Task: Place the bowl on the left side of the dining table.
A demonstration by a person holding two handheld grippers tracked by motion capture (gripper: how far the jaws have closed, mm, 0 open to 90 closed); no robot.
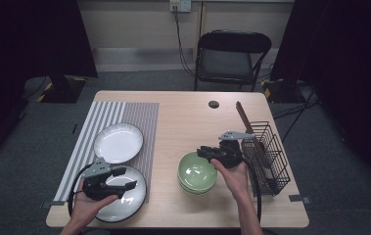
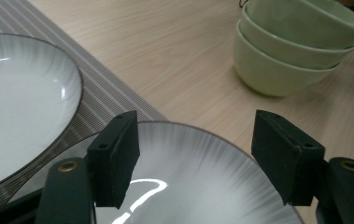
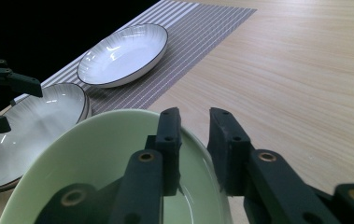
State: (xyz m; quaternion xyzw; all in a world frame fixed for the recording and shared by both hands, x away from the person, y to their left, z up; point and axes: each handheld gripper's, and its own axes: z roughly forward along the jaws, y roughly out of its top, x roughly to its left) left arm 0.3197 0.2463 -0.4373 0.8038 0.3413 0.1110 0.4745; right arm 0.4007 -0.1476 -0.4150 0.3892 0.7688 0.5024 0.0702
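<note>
My right gripper (image 3: 194, 140) straddles the rim of the top pale-green ceramic bowl (image 3: 95, 158), jaws narrow, while my left gripper (image 2: 195, 156) hovers wide above the white dark-rimmed plate (image 2: 202, 186).

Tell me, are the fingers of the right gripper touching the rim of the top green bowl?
Cannot tell. In the right gripper view, the fingers straddle the rim of the top green bowl, one inside and one outside, but contact with the rim is not plainly visible.

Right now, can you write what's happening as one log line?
right claw: astride rim of top green bowl, grip unclear | left claw: open over near plate | bowls: stacked | far plate: on striped placemat
</note>
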